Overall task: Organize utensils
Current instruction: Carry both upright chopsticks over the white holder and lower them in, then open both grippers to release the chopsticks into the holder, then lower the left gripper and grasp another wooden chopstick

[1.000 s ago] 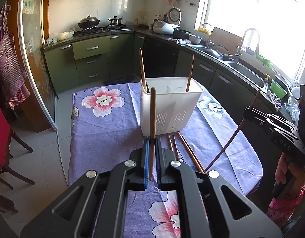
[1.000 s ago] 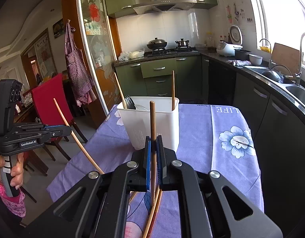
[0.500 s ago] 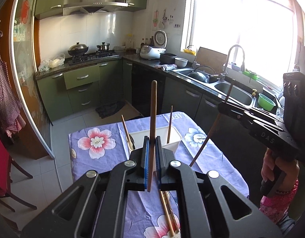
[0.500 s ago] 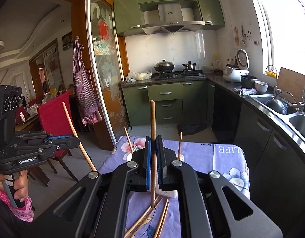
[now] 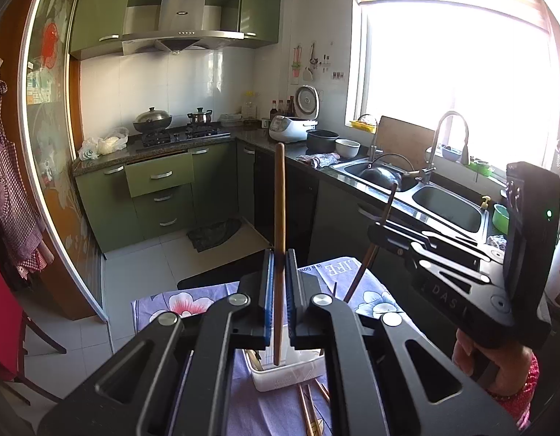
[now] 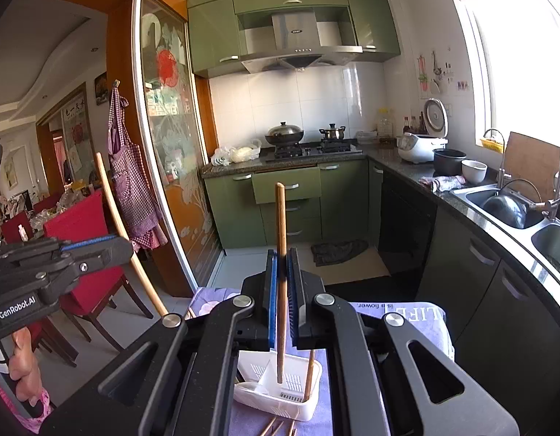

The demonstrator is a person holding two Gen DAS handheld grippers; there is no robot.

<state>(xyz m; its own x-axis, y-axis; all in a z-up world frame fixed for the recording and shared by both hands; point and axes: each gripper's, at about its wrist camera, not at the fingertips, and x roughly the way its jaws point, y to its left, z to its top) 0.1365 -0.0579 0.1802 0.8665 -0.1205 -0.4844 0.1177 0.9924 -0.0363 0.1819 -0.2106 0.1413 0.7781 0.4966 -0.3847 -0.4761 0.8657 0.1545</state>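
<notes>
Left claw [image 5: 279,265]: jaws pinched tight on one chopstick [image 5: 279,218], held near upright, most of its length sticking up above the pads, lower end hanging past them. Right claw [image 6: 282,272]: same story, clamped on a second chopstick [image 6: 280,254], also roughly vertical.

Both claws sit high over the table [image 5: 371,298] with its purple floral cloth. White utensil holder [image 6: 309,378] is directly below and just ahead of the right claw; that chopstick's tip lines up over the holder opening, but can't tell if it's inside or above. In the left wrist view the holder [image 5: 291,374] is likewise under the claw.

One chopstick already stands in the holder [image 6: 309,374], just right of the held one. Loose chopsticks [image 5: 305,407] lie on the cloth beneath the left claw, on the near side of the holder.

Each claw shows in the other's view, off to the side, gripping its stick at a slant.
</notes>
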